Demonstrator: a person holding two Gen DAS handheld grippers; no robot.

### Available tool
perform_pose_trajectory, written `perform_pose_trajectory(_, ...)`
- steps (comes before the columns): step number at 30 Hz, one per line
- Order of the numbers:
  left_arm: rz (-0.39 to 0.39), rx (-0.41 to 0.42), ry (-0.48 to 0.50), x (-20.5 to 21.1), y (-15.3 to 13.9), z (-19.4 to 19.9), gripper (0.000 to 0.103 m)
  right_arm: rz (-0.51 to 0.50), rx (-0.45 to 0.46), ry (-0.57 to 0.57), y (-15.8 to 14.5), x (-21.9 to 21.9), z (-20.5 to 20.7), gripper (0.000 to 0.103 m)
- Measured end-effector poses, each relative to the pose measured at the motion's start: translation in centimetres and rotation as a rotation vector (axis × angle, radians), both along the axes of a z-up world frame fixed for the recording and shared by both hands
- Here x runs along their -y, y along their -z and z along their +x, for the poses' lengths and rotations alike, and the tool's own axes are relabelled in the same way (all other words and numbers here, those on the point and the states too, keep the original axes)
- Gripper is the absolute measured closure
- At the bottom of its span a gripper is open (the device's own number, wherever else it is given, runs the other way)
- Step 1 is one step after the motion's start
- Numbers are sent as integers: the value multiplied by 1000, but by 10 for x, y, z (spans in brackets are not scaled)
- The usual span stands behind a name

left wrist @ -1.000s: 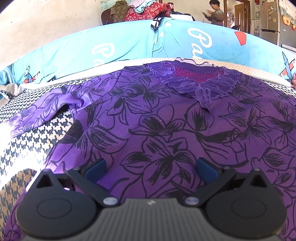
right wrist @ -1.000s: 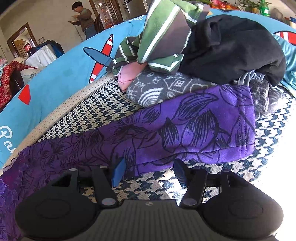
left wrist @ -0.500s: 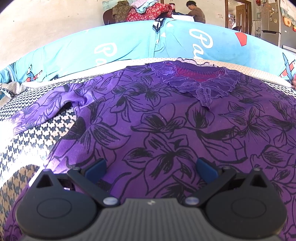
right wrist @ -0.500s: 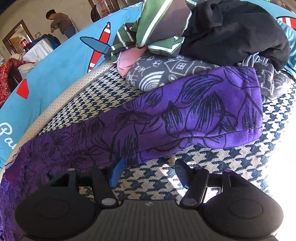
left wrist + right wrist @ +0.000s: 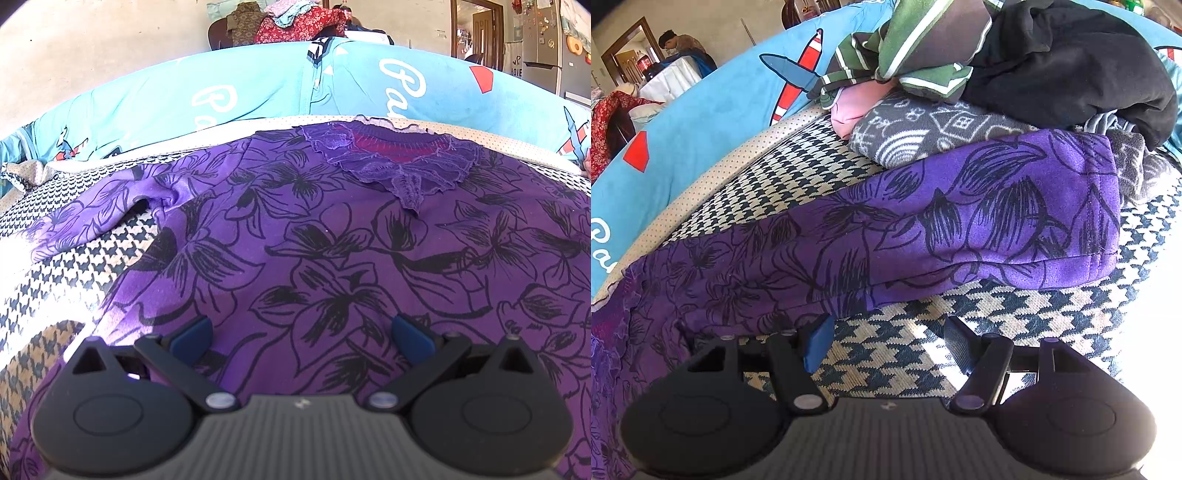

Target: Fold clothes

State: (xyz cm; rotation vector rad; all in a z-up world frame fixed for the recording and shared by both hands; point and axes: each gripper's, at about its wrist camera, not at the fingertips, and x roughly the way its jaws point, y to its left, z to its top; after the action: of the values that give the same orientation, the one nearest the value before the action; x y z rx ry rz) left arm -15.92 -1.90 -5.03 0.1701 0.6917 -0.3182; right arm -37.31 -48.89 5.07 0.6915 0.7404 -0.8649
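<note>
The left gripper (image 5: 301, 330) hovers wide over the purple floral top (image 5: 332, 258). The right gripper (image 5: 886, 341), jaws just widened and empty, lines up under its sleeve (image 5: 997, 206) at frame centre, likely to fold it inward.

White script lettering on a turquoise cover; little else can be read.

From the left wrist camera, the turquoise fabric cover (image 5: 258, 96) behind the bed carries large white cursive letters: "Pa" at about 11 o'clock, with a second partly hidden "Pa" just below it, and another "Pa" at about 1 o'clock, each cut off by folds. At 2 o'clock, near the refrigerator (image 5: 541, 44), a small white sign (image 5: 516, 66) shows dark letters that look like "JOIE", too small to be sure. From the right wrist camera, the same cover shows a cut-off white "Pa" (image 5: 600, 243) at 9 o'clock.
</note>
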Motion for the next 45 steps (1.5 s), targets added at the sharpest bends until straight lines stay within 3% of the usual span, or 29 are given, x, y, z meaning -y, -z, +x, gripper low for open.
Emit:
perform_pose_trajectory(18,-9,2,1,-6,-2,-9,0,-59,-1,-126,-7,-40,7,37)
perform_pose_trajectory(37,-1,49,42,-24,0,-42,0,-81,23,-348,15,-138,9,37)
perform_pose_trajectory(45,3,49,39,-26,0,-45,0,-165,-5,-425,20,-172,8,36)
